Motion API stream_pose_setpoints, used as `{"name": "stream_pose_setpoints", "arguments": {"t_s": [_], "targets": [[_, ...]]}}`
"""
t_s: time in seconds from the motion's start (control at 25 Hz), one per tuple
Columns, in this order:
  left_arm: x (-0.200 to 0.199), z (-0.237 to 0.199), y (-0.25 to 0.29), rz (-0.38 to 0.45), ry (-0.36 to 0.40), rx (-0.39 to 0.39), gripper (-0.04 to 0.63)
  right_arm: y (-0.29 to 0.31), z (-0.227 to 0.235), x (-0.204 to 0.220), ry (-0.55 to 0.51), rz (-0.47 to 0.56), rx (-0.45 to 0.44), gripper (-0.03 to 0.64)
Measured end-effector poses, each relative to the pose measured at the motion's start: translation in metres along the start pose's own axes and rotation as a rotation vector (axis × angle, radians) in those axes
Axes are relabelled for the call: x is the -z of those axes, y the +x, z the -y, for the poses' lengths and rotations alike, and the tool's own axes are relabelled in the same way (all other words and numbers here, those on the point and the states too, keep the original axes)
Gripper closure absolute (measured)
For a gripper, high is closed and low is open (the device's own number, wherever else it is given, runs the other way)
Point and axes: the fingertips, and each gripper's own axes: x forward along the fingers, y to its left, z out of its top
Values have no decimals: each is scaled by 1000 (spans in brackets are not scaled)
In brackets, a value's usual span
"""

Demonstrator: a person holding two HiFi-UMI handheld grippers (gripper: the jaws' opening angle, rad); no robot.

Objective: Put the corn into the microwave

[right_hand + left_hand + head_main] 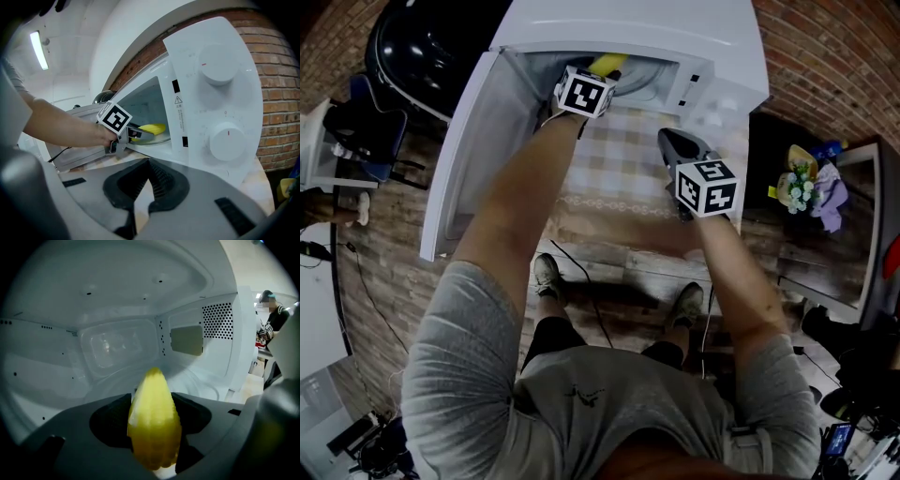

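Note:
The yellow corn cob is pinched between the jaws of my left gripper, tip pointing forward into the white microwave's cavity. From the head view the left gripper reaches through the microwave opening with the corn just inside. In the right gripper view the corn hovers over the glass turntable. My right gripper hangs in front of the control panel, shut with nothing in it.
The microwave door swings open to the left. A checked cloth covers the table in front. Two round dials sit on the panel. A bunch of flowers lies at the right; a person stands in the background.

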Motion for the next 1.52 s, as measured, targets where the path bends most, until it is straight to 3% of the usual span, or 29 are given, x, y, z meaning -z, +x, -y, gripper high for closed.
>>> {"name": "stream_pose_setpoints", "arguments": {"t_s": [0.28, 0.84, 1.52], "targets": [[4, 4, 1, -38, -64, 42, 336, -3, -3, -3, -2, 5, 0, 600], [7, 4, -3, -24, -55, 44, 328, -3, -9, -4, -6, 0, -3, 600], [4, 7, -27, -13, -81, 39, 265, -20, -15, -6, -15, 1, 12, 600]]}}
